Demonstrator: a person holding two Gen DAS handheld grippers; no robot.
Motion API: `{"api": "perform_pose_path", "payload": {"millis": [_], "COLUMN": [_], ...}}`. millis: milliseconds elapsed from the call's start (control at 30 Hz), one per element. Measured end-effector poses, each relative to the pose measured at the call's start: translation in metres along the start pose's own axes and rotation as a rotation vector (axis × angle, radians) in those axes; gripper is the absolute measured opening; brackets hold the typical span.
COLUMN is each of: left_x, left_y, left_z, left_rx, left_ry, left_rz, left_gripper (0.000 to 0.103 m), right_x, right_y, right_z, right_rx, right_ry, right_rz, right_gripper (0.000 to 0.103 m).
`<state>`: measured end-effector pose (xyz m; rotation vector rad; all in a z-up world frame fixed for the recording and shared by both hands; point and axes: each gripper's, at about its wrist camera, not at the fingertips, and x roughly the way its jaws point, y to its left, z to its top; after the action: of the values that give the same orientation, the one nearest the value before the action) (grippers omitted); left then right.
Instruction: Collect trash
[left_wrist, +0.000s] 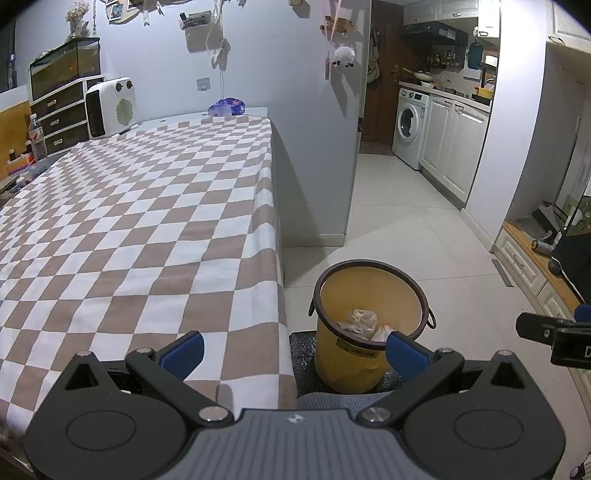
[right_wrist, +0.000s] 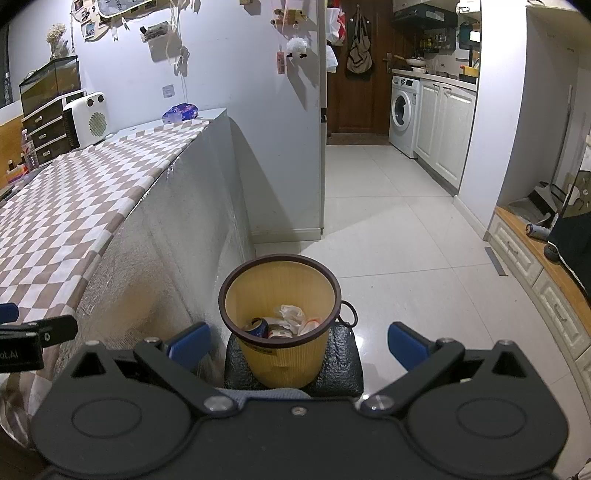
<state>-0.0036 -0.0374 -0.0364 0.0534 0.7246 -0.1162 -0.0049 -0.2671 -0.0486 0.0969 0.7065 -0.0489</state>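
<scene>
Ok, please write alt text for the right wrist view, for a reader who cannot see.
A yellow plastic bin with a dark rim holds a can and crumpled wrappers, standing beside the checkered-cloth table. The right gripper, blue fingers open and empty, points at it.

We note: bin (right_wrist: 281, 325) on stool (right_wrist: 343, 373), right of table (left_wrist: 140, 221); trash (right_wrist: 284, 321) in bin; heater (left_wrist: 110, 107) at table's far end; washer (left_wrist: 408, 127) behind.
</scene>
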Motion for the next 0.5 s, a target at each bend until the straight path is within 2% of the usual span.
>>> {"api": "perform_pose_path", "payload": {"millis": [500], "left_x": [-0.0013], "left_y": [-0.0019], "left_z": [0.0049], "left_rx": [0.001], "left_ry": [-0.013], "left_rz": [-0.002], "left_gripper": [0.103], "right_x": [-0.0002], "right_y": [-0.0014], "right_z": [0.0033], "right_rx": [0.001], "right_ry": [-0.004], "right_rz": [0.005], "right_gripper": [0.103]}}
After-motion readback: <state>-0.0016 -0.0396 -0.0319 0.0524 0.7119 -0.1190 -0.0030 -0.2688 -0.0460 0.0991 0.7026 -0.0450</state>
